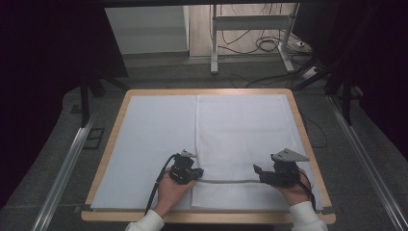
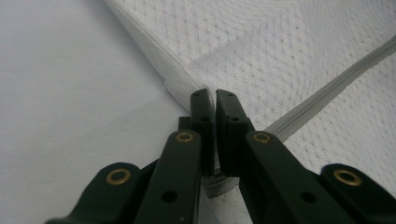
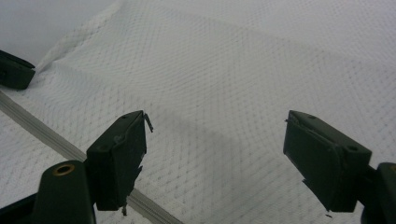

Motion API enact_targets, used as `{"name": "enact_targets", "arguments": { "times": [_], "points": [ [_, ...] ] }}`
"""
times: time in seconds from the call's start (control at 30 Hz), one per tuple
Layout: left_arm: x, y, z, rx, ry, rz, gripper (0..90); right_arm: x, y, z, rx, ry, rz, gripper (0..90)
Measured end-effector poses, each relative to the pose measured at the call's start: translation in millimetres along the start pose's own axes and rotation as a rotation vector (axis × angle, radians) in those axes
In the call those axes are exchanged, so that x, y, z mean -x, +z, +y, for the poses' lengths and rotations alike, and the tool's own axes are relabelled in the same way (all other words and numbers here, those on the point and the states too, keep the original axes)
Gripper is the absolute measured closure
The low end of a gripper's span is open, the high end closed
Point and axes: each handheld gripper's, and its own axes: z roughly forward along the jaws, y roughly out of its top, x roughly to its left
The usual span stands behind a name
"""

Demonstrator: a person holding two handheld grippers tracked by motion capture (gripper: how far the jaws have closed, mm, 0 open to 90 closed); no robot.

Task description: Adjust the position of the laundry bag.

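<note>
A white mesh bag (image 1: 240,134) lies flat on the right half of the table, with a grey zipper (image 1: 226,182) running across its near end. My left gripper (image 1: 196,172) sits at the bag's left edge, where the zipper ends. In the left gripper view the left gripper (image 2: 215,95) is shut, with the bag's edge (image 2: 187,84) and the zipper's end pinched between its pads. The right gripper (image 1: 257,172) hovers at the zipper's right end. Seen up close, that gripper (image 3: 215,126) stands wide open over the mesh (image 3: 224,70), holding nothing, and the zipper (image 3: 42,133) passes under its left jaw.
A pale cloth (image 1: 154,134) covers the wooden table (image 1: 115,120). Beyond the table's far edge stand a metal frame (image 1: 214,43) and loose cables (image 1: 269,43) on the floor. Rails (image 1: 67,163) run along both sides.
</note>
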Motion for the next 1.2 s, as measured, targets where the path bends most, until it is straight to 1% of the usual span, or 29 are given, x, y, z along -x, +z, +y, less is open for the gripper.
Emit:
{"name": "enact_targets", "arguments": {
  "times": [0.07,0.23,0.37,0.6,0.8,0.93,1.0,1.1,1.2],
  "points": [
    [0.1,-0.3,-0.2,0.005,-0.001,-0.004,88.2,1.0,-1.0,0.0,0.006,0.003,-0.003,21.3],
    [-3.9,-2.2,1.0,0.012,-0.014,-0.038,88.6,7.3,-3.9,1.4,0.012,0.016,-0.015,21.2],
    [-3.7,-4.5,0.5,0.022,-0.012,-0.043,88.7,17.2,-8.2,4.6,0.012,0.052,-0.014,21.2],
    [-4.2,-6.9,0.4,0.036,-0.011,-0.05,88.6,27.0,-12.9,6.4,0.007,0.072,-0.022,21.2],
    [-6.5,-8.0,0.8,0.045,-0.022,-0.064,88.6,34.8,-14.6,6.4,0.002,0.09,-0.032,21.4],
    [-7.2,-9.2,1.1,0.043,-0.025,-0.072,88.6,38.5,-16.5,8.9,-0.02,0.108,-0.023,21.8],
    [-7.6,-10.0,1.1,0.047,-0.032,-0.078,88.6,40.1,-17.5,10.5,-0.03,0.113,-0.022,21.8],
    [-8.1,-11.7,1.0,0.054,-0.032,-0.079,88.6,44.2,-20.0,12.2,-0.044,0.127,-0.008,21.9],
    [-7.9,-13.0,1.3,0.059,-0.03,-0.081,88.6,49.6,-23.0,12.4,-0.056,0.138,-0.012,22.1]
  ]
}}
